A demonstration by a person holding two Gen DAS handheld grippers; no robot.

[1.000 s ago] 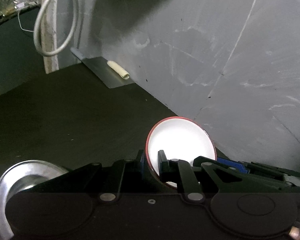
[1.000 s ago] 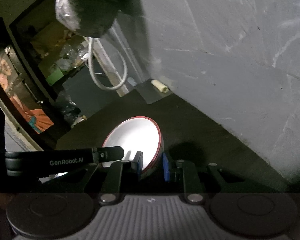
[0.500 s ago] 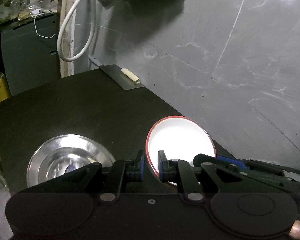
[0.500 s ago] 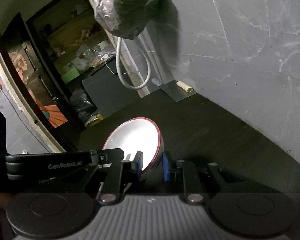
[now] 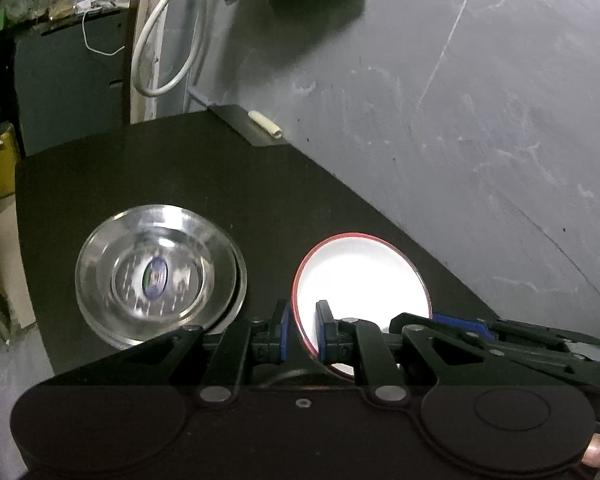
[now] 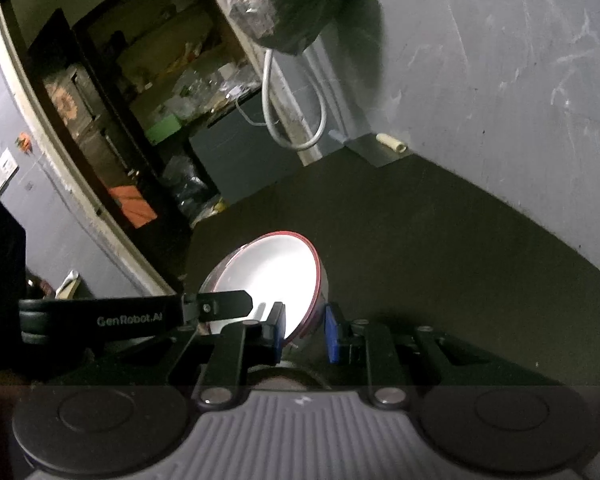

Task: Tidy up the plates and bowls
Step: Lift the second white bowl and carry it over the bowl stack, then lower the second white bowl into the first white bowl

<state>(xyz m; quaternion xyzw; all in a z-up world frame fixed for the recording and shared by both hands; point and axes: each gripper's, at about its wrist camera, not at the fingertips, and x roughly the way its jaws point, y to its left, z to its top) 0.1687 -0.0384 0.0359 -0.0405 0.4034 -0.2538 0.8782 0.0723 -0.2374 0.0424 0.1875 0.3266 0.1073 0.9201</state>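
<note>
Above the dark table (image 5: pixel 148 168): white red-rimmed bowl (image 5: pixel 360 272), being gripped at opposite rims by left gripper (image 5: pixel 300 326) and right gripper (image 6: pixel 302 334), both narrowed. Probably rigid, slippery, breakable; rim is offering best purchase. Steel plates (image 5: pixel 156 276) sitting alongside.

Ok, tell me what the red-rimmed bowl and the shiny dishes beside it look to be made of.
Red-rimmed bowl: a glossy white inside with a thin red edge, so likely glazed ceramic or melamine; I cannot tell which. Shiny dishes: mirror-bright silver with blurred reflections and ringed highlights, probably polished stainless steel, with a small oval sticker in the middle.
</note>
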